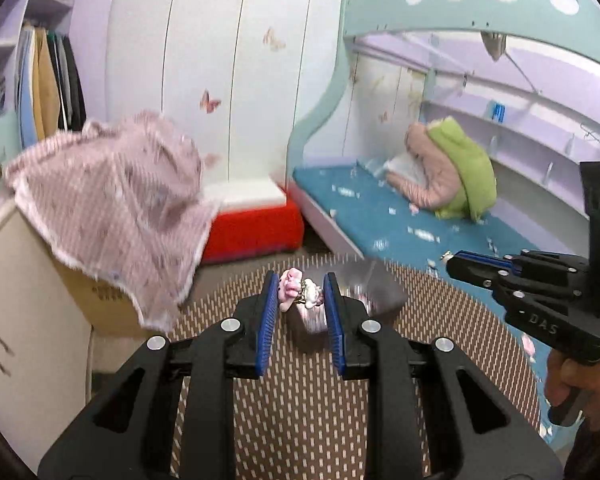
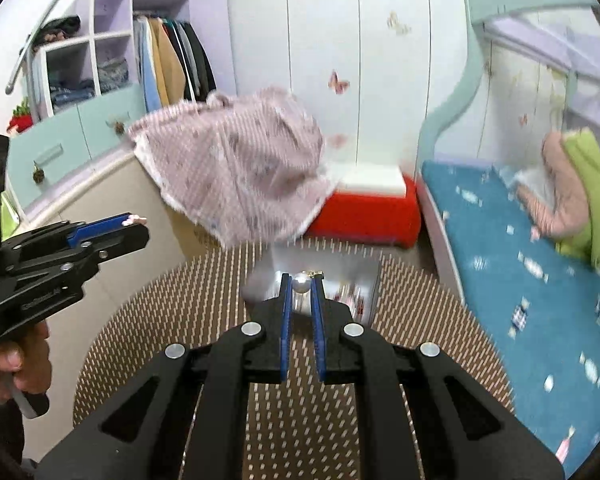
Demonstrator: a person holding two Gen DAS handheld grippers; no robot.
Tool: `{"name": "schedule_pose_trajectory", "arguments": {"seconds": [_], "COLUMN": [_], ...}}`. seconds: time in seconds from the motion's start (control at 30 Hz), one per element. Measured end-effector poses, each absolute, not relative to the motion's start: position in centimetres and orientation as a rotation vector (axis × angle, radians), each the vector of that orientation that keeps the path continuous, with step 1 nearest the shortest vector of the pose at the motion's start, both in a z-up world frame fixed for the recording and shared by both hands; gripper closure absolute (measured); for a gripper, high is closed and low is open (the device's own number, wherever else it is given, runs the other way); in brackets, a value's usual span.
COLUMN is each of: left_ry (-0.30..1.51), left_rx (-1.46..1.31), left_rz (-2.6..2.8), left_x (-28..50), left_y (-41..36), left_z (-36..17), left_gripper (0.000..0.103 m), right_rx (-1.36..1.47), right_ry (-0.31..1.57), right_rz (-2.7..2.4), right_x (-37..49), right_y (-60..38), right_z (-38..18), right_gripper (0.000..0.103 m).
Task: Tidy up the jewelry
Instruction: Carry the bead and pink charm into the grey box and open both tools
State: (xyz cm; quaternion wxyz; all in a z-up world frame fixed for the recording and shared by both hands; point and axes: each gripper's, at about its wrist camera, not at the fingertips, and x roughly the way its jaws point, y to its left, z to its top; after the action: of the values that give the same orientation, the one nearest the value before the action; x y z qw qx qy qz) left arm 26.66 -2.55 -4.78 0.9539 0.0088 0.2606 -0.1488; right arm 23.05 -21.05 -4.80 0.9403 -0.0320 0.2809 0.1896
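My left gripper [image 1: 301, 294] clamps a pink floral hair clip [image 1: 300, 289], my right gripper [image 2: 301, 285] pinches a pearl earring [image 2: 301, 282] (both lifted above the silver jewelry box [image 2: 340, 280], ready for sorting).

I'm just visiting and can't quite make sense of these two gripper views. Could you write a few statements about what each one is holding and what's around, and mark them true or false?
1. The left gripper grips a pink and white hair clip. True.
2. The right gripper is empty. False: a pearl piece sits pinched between its fingers.
3. Both grippers are above a round brown patterned table. True.
4. A shiny silver box lies on the table beyond the grippers. True, though it is blurred.
5. The bed mattress is red. False: it is blue; the red thing is a box on the floor.
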Motion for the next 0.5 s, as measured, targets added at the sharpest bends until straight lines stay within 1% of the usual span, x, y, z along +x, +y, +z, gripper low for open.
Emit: {"name": "schedule_pose_trajectory", "arguments": {"seconds": [0.13, 0.23, 0.37, 0.5], "left_ry": [0.514, 0.517, 0.559, 0.622], "left_rx": [0.014, 0.029, 0.033, 0.041], "left_rz": [-0.326, -0.334, -0.347, -0.354], "left_x": [29.3, 31.2, 34.2, 36.7], "left_y": [-3.8, -5.0, -6.6, -8.0], "left_z": [-2.1, -1.2, -1.3, -2.8], "left_gripper": [0.080, 0.080, 0.080, 0.079], "right_rx": [-0.078, -0.066, -0.052, -0.028], "right_ry": [0.557, 0.571, 0.622, 0.693], "right_rz": [0.382, 0.396, 0.408, 0.407], "right_x": [25.3, 26.9, 29.1, 31.5], "right_y": [-21.2, -21.3, -21.6, -21.5], "right_z": [-2.5, -1.9, -2.4, -4.3], "right_gripper": [0.095, 0.095, 0.095, 0.095]}}
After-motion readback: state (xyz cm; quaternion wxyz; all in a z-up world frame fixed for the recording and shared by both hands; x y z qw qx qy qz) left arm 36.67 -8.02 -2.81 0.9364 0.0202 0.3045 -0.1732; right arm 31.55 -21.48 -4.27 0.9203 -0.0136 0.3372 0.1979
